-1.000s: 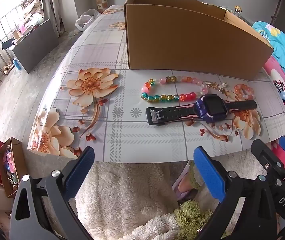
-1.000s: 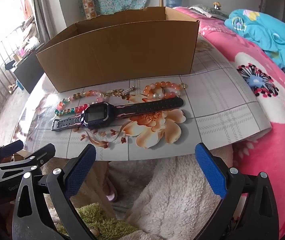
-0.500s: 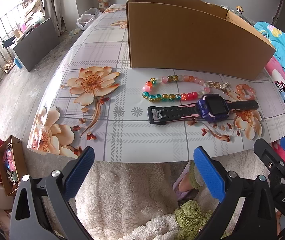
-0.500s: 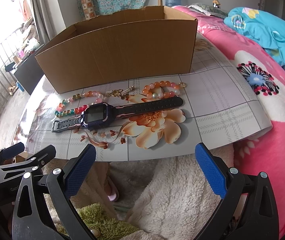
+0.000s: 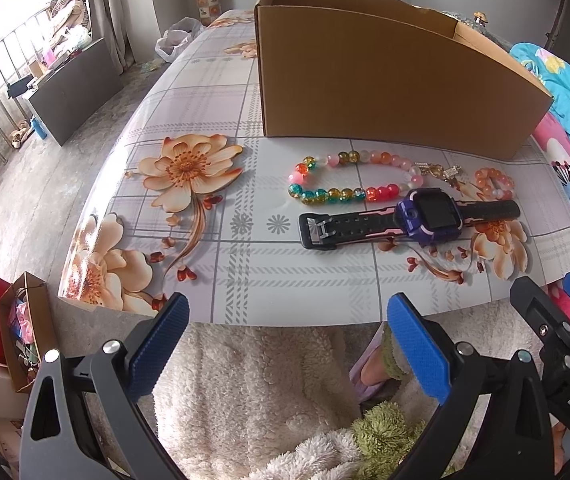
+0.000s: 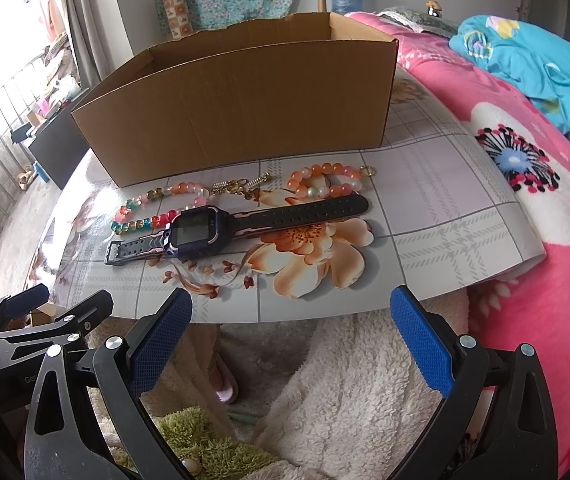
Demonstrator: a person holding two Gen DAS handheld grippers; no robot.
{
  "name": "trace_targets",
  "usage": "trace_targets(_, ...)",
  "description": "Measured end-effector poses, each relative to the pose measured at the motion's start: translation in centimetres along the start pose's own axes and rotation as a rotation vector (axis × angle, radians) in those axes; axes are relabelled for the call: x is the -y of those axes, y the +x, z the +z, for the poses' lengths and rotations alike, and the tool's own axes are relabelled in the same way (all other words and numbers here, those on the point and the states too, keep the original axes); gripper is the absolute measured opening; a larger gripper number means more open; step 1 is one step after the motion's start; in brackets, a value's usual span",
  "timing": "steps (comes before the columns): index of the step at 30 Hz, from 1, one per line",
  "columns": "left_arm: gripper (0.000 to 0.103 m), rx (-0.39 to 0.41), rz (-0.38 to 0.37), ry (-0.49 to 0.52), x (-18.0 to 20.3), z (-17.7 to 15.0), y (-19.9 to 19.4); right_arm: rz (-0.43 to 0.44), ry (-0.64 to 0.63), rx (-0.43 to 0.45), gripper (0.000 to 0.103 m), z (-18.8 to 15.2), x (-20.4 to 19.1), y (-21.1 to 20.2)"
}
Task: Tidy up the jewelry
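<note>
Flowered oilcloth covered the table (image 5: 221, 264), with a pink bedspread (image 6: 533, 216) crowding in on one side. Both tools hung just off the near edge, over a fluffy white blanket (image 6: 345, 384): the left gripper (image 5: 285, 344) had its blue pads spread wide and held nothing, and the right gripper (image 6: 291, 334) was just as wide and just as empty. Nothing had gone into the cardboard box (image 6: 241, 100) as far as I could see, though its inside was hidden from me. Right in front of it lay the long bead bracelet (image 5: 349, 178), joined by a small gold clasp (image 5: 443, 170) to a short orange bead loop (image 6: 325, 180), and the purple watch (image 6: 237, 228) lay flat against the beads on the near side. That closeness looked like the trouble to me: a pinch at the watch strap could snag the beads too, or drag the whole chain along and sweep it off the slick cloth.
</note>
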State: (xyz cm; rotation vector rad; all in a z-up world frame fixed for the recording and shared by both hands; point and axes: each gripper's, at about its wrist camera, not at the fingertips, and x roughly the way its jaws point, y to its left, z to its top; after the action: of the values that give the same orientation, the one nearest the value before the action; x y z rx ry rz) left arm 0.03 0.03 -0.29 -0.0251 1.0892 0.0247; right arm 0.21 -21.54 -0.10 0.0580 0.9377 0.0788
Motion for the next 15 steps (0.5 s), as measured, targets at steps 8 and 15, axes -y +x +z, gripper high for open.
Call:
trace_targets(8, 0.097, 0.002, 0.01, 0.0, -0.02, 0.01, 0.07, 0.001, 0.003, 0.001, 0.096, -0.02, 0.08, -0.02)
trace_targets(15, 0.097, 0.002, 0.015, -0.001, 0.01, -0.03, 0.1, 0.004, 0.003, 0.002, 0.096, -0.06, 0.07, -0.06)
